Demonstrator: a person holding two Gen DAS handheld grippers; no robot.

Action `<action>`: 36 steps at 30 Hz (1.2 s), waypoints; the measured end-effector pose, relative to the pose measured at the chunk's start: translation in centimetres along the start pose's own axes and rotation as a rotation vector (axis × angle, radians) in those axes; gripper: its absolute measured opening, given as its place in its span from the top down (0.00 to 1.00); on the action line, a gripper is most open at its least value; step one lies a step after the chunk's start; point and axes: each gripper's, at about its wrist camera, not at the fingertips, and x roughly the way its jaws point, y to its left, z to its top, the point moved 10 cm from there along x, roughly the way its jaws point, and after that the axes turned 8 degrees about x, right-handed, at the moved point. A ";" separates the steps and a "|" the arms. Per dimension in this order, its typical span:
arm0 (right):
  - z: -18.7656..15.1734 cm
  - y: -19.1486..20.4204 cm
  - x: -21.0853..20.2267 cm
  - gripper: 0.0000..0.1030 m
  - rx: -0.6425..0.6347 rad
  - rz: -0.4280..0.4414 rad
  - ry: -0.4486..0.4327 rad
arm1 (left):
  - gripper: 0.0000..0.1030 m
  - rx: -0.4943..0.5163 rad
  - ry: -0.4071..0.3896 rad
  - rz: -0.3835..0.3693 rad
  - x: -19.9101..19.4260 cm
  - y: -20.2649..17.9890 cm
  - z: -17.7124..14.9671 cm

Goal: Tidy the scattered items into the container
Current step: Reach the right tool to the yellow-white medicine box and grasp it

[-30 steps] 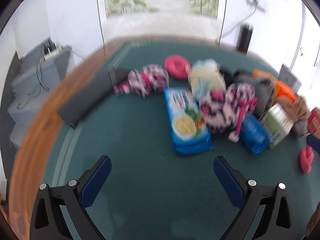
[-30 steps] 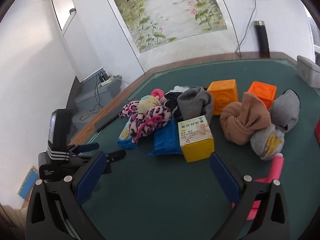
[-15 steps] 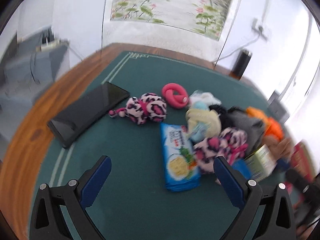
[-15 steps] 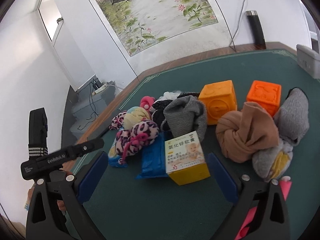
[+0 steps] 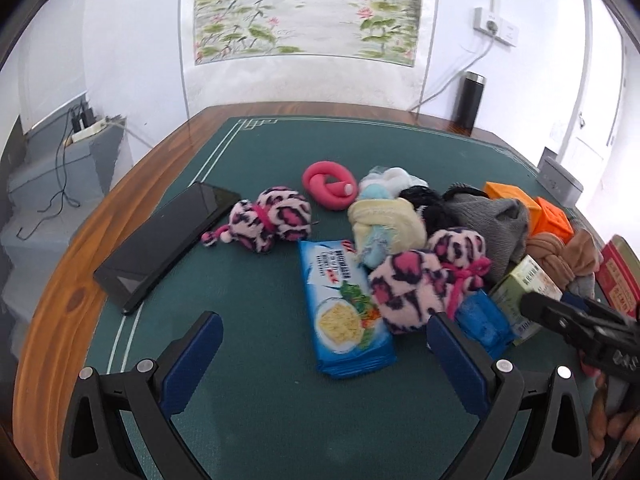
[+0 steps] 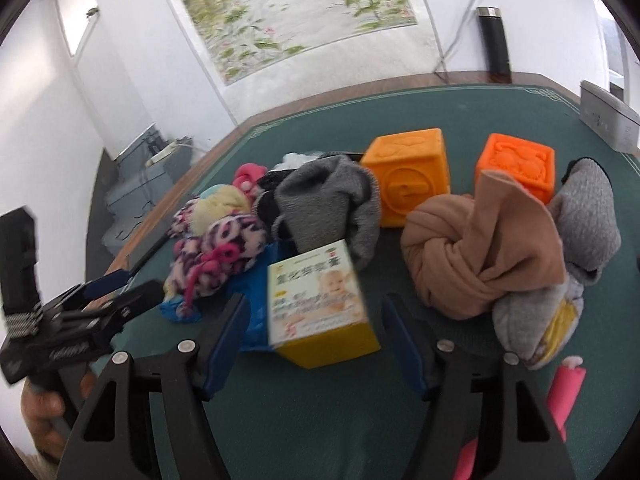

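A heap of items lies on the green table. My left gripper (image 5: 320,344) is open and empty, just in front of a blue noodle packet (image 5: 344,304) and a pink leopard plush (image 5: 424,276). A second leopard plush (image 5: 272,220) and a pink ring (image 5: 328,180) lie farther back. My right gripper (image 6: 314,324) is open, its jaws either side of a white and yellow box (image 6: 320,304), not touching it. Behind the box are a grey sock (image 6: 332,208), a tan knotted cloth (image 6: 476,248) and two orange cubes (image 6: 408,176). No container is clearly in view.
A black tablet (image 5: 168,240) lies at the table's left edge. A grey box (image 6: 608,120) sits at the far right. A black flask (image 5: 472,100) stands at the back. A red box (image 5: 620,276) is at the right. A pink tube (image 6: 564,392) lies by my right gripper.
Both grippers moved in toward the heap. The right gripper came forward until its open jaws flank the white and yellow box. The left view swung and settled over the noodle packet.
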 end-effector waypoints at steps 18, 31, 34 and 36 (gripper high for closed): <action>-0.1 -0.9 -2.7 0.47 -0.042 -0.068 -0.069 | 0.00 0.155 0.012 -0.017 0.4 -3.5 1.2; 0.9 -1.3 -3.9 0.47 -0.003 -0.085 -0.123 | 0.00 0.248 0.003 -0.004 3.1 -5.8 2.7; 0.9 -1.2 -3.7 0.47 -0.006 -0.086 -0.119 | 0.00 0.228 0.005 -0.023 3.5 -5.8 2.6; 0.9 -1.2 -3.6 0.47 -0.011 -0.086 -0.116 | 0.05 0.202 0.005 -0.038 3.6 -5.5 2.7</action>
